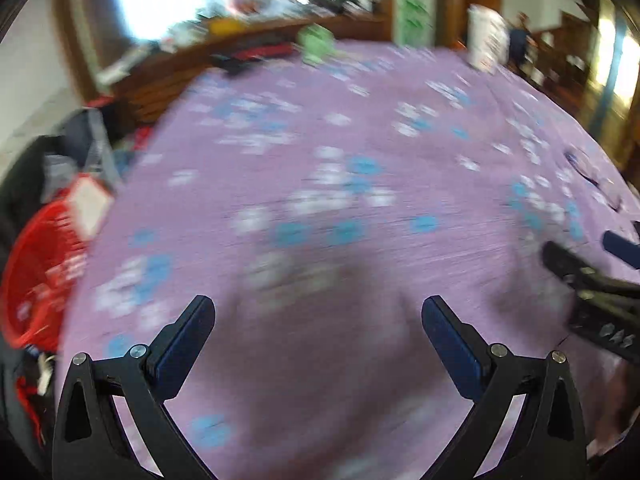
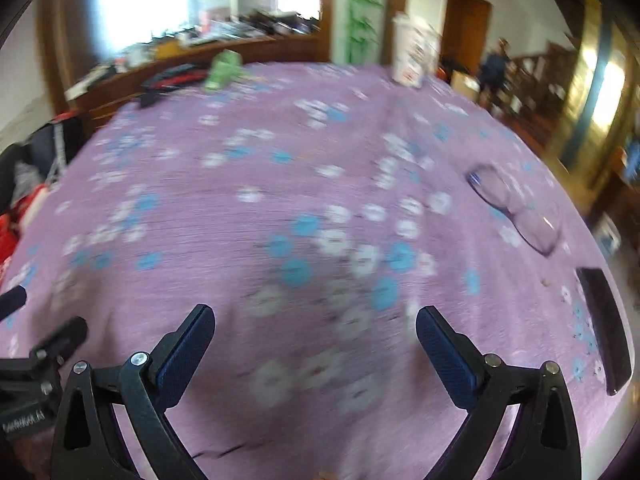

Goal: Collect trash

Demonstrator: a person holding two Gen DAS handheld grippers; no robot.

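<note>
- Nearest the cameras: left gripper (image 1: 318,320) and right gripper (image 2: 315,330), fingers spread wide, nothing between them, above the purple flowered cloth (image 1: 320,140).
- At left, off the cloth's edge: red basket (image 1: 36,272).
- On the far edge: crumpled green trash (image 2: 224,69); white bag (image 2: 412,56) further right.

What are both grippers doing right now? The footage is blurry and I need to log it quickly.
Left gripper: open, holding nothing, above the purple tablecloth.
Right gripper: open, holding nothing.
</note>
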